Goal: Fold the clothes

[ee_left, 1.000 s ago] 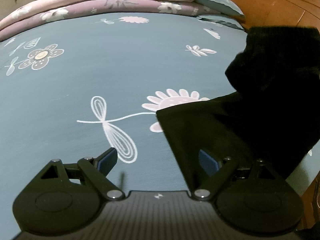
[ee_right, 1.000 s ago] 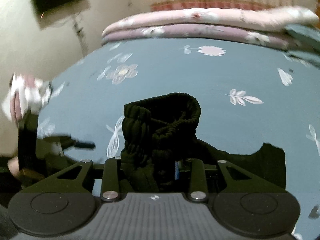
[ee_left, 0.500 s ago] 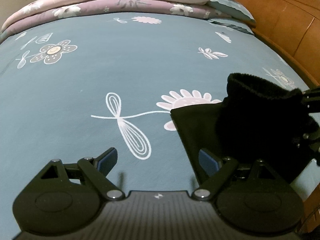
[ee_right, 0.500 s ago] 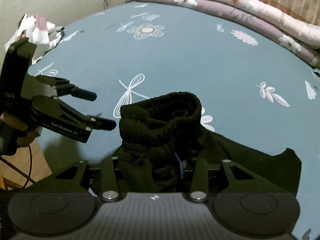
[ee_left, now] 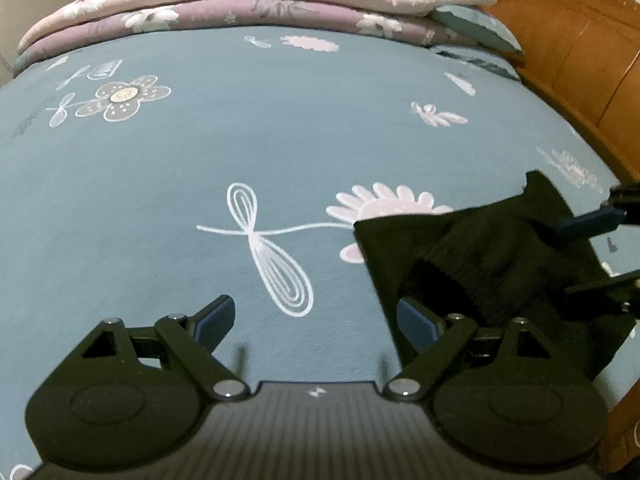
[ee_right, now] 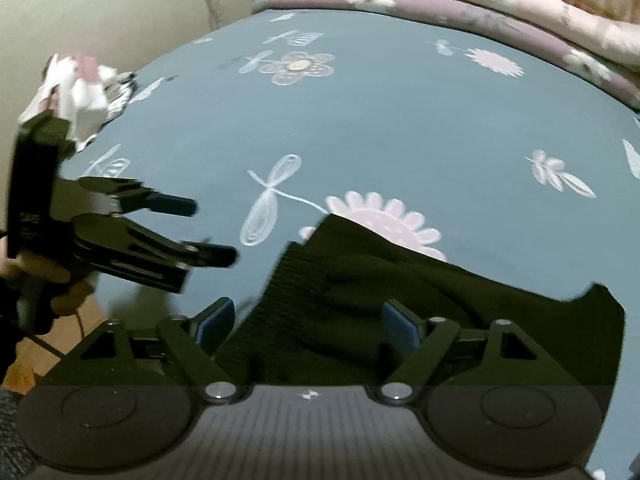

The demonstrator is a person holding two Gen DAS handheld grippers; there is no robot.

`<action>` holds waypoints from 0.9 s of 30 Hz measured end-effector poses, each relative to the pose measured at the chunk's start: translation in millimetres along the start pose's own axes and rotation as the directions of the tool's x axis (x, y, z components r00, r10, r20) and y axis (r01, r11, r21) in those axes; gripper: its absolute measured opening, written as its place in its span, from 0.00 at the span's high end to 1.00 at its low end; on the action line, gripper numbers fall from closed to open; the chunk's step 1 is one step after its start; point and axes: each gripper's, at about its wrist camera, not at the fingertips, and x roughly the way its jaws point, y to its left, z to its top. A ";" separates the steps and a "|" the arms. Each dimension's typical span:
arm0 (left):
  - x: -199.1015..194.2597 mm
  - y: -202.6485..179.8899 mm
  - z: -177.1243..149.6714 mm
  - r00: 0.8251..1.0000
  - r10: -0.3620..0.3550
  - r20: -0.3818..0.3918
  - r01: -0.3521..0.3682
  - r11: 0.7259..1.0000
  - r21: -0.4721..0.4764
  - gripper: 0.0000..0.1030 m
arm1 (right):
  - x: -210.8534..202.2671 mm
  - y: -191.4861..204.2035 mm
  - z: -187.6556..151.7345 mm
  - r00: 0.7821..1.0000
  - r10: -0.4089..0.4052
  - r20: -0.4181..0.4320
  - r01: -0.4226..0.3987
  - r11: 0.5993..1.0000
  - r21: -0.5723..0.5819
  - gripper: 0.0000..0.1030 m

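A black garment (ee_left: pixel 480 256) with a ribbed band lies folded on the blue-grey flowered bedsheet (ee_left: pixel 240 140), at the right in the left wrist view. My left gripper (ee_left: pixel 316 320) is open just left of it, its right finger at the garment's edge, nothing held. In the right wrist view the garment (ee_right: pixel 360 280) lies low between and under the spread fingers of my right gripper (ee_right: pixel 308 320), which is open. The left gripper (ee_right: pixel 204 229) shows there at the left, open, held by a hand (ee_right: pixel 40 276). The right gripper (ee_left: pixel 590 254) shows at the far right of the left wrist view.
Folded pink and purple quilts (ee_left: pixel 260 4) lie along the bed's far edge, with a pillow (ee_left: pixel 472 24) beside them. A wooden headboard (ee_left: pixel 580 60) runs along the right. A white and pink cloth pile (ee_right: pixel 76 92) sits at the bed's left edge.
My right gripper has opened and let go of the bunched black garment, which now lies flatter on the bed. The left gripper stays open beside it.
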 end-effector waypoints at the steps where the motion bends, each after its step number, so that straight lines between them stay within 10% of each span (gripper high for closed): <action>1: -1.5 -0.6 1.1 0.999 -0.041 0.000 0.041 0.999 -0.012 0.17 | -0.7 -4.8 -2.6 1.000 -0.010 0.001 0.010 1.000 0.017 0.17; 9: 6.0 -10.2 3.8 0.947 -0.318 -0.047 0.310 0.943 -0.124 0.61 | -13.1 -59.5 -37.5 0.996 -0.084 0.006 0.081 0.969 0.232 0.15; 14: 37.7 -18.9 -0.7 0.933 -0.338 -0.126 0.309 0.929 -0.203 0.61 | -21.5 -86.6 -60.1 0.994 -0.112 0.013 0.101 0.937 0.335 0.16; 20: 35.2 -33.2 6.3 0.941 -0.331 -0.072 0.316 0.934 -0.166 0.85 | -29.2 -103.2 -77.1 0.991 -0.129 0.022 0.111 0.913 0.392 0.16; 27: 6.0 -23.3 18.0 0.949 -0.315 -0.033 0.307 0.940 -0.149 0.87 | -33.1 -118.3 -89.9 0.991 -0.132 0.018 0.112 0.897 0.427 0.15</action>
